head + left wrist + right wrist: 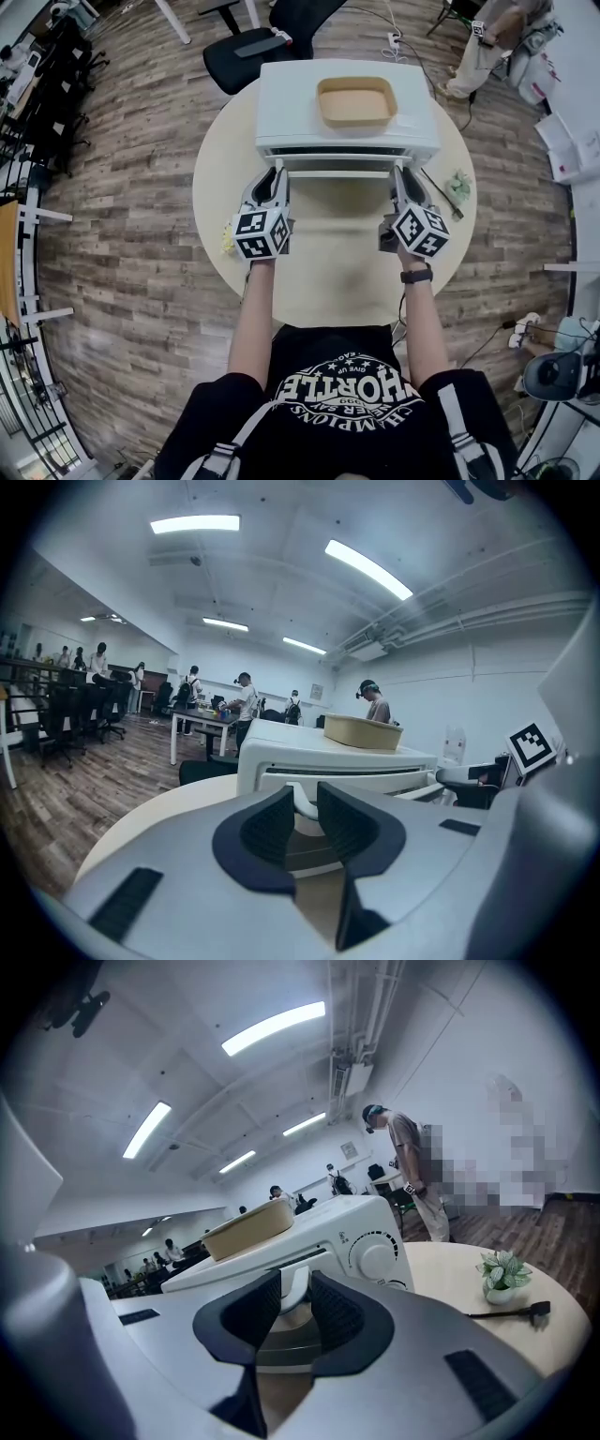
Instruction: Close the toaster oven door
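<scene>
The round surface [337, 281] carries the white toaster oven [281, 103] at its far side, front toward you, with a wide bare stretch between the oven and your body. A black office chair [246, 52] stands just behind the far rim. On your shirt [352, 384] the print reads upside down, and only "CHAMPIONS" is plain. A tan tray [355, 101] sits on the oven's roof. The door [337, 782] is up near the oven's front, but you cannot tell whether it sits flush. Its white door handle [337, 173] runs across the front. Your left tongs [274, 180] are clamped on its left end and your right tongs [403, 183] on its right end. The marks around the dial [377, 1258] are too small to read. To the right, a small potted plant [500, 1274] and a black cable [511, 1312] lie near the rim. Something yellow [226, 242] shows beside your left cube, mostly hidden.
</scene>
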`<state>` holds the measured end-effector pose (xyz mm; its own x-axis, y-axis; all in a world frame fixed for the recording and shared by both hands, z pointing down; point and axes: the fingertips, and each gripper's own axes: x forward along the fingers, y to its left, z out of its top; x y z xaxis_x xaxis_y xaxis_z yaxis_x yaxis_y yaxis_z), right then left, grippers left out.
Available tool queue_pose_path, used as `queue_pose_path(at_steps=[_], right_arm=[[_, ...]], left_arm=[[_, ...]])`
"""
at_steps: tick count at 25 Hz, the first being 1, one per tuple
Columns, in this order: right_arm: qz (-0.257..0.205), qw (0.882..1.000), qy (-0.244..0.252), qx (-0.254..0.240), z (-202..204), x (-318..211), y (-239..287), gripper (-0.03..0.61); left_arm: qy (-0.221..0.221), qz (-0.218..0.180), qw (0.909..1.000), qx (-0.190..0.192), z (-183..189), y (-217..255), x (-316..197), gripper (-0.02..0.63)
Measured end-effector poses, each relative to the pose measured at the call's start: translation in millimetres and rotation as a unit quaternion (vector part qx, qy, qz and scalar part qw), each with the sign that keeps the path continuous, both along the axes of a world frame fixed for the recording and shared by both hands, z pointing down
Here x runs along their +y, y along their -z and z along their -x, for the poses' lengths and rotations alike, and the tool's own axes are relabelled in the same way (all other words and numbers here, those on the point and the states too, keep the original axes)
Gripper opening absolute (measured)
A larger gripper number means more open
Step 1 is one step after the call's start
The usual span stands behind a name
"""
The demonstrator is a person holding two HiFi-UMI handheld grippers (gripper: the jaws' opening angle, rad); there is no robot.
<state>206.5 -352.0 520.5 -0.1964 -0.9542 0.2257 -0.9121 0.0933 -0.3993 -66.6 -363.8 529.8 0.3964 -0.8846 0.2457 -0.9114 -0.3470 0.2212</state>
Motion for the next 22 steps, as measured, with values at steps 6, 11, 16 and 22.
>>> queue_pose_path(at_steps=[6, 11, 16, 22], right_arm=[[-0.005, 1.0, 0.003, -0.001, 0, -5, 2, 0.106], [-0.01, 1.0, 0.001, -0.003, 0, -9, 4, 0.106], [-0.01, 1.0, 0.005, -0.002, 0, -12, 5, 0.107], [-0.012, 1.0, 0.006, -0.001, -2, -18, 5, 0.107]], left_arm=[[0.001, -0.004, 1.0, -0.002, 0, 2, -5, 0.095], [0.003, -0.007, 1.0, -0.002, 0, 4, -8, 0.095], [0.005, -0.011, 0.9999, -0.003, 0, 5, -11, 0.095], [0.007, -0.015, 0.9998, -0.006, -2, 5, -17, 0.095]])
